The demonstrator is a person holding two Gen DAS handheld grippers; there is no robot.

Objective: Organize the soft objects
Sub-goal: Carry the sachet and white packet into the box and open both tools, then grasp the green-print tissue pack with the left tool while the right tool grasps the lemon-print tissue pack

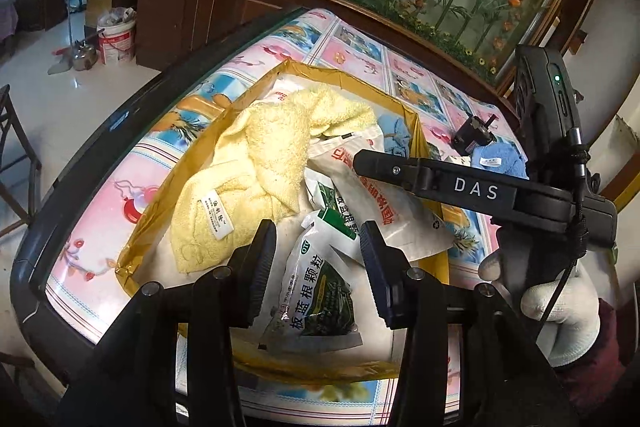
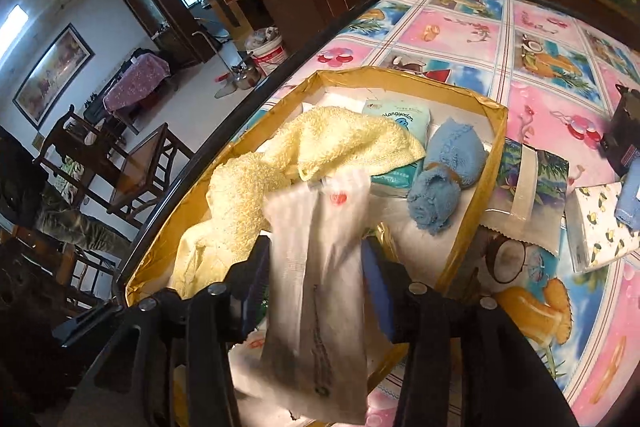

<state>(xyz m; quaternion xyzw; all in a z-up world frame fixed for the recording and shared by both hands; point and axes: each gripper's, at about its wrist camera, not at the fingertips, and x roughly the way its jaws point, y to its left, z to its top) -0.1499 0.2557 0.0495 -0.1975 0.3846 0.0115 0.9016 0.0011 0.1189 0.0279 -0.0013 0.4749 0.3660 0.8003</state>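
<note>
A yellow-taped cardboard box (image 1: 160, 223) stands on the patterned table. In it lie a pale yellow towel (image 1: 260, 163), a blue cloth (image 2: 444, 171), a tissue pack (image 2: 400, 117) and several sachets. My left gripper (image 1: 318, 259) hangs over the box's near end. A green-and-white sachet (image 1: 316, 291) lies between its fingers with a slim gap at each pad. My right gripper (image 2: 316, 267) is above the box too. A blurred white packet (image 2: 316, 287) with red print hangs between its spread fingers. In the left wrist view one right finger (image 1: 380, 167) reaches over that packet (image 1: 360, 195).
To the right of the box on the table lie a flat clear-topped packet (image 2: 528, 187), a patterned tissue pack (image 2: 600, 231), a folded blue cloth (image 1: 500, 163) and a small black device (image 2: 628, 131). The table's dark rim (image 1: 100, 131) runs along the left. A gloved hand (image 1: 560, 307) holds the right gripper.
</note>
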